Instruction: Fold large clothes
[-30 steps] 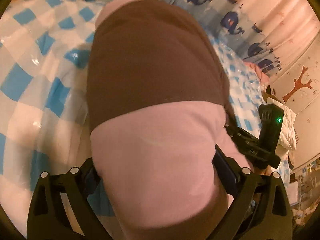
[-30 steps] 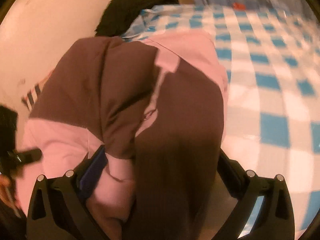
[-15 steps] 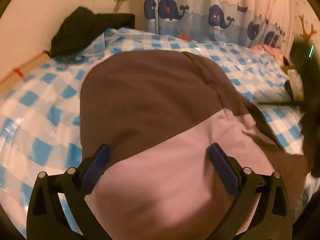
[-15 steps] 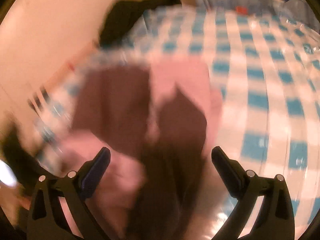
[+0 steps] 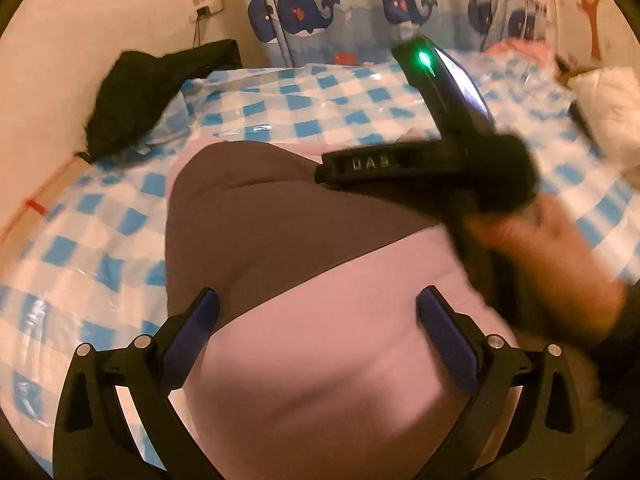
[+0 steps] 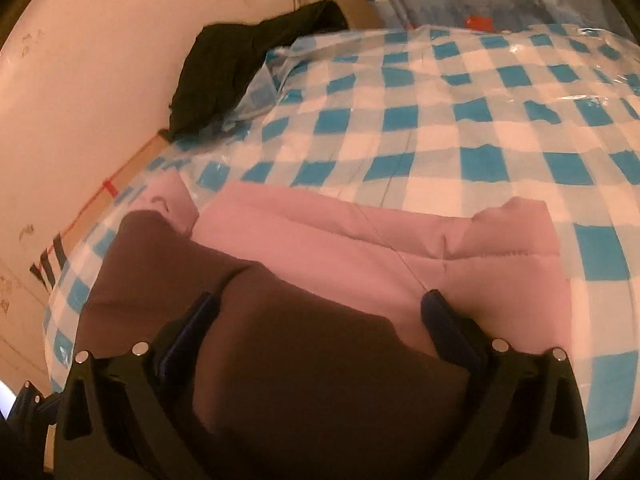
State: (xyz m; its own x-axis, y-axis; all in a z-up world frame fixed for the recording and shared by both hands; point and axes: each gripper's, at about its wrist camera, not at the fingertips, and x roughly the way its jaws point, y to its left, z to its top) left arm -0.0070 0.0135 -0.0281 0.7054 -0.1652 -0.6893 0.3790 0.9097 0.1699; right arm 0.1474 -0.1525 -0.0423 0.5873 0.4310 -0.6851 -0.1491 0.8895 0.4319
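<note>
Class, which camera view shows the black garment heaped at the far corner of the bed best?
The right wrist view: the black garment appears larger there, folds visible, against the wall. The left wrist view shows the same heap, smaller, darker and nearer the picture's edge.

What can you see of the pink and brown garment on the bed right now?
The pink and brown padded garment looks like a soft, puffy jacket in two colour blocks with stitched seams. It lies folded in a bundle on the blue-and-white checked plastic-covered bed. Both open claws, left and right, hover over it, gripping nothing.
</note>
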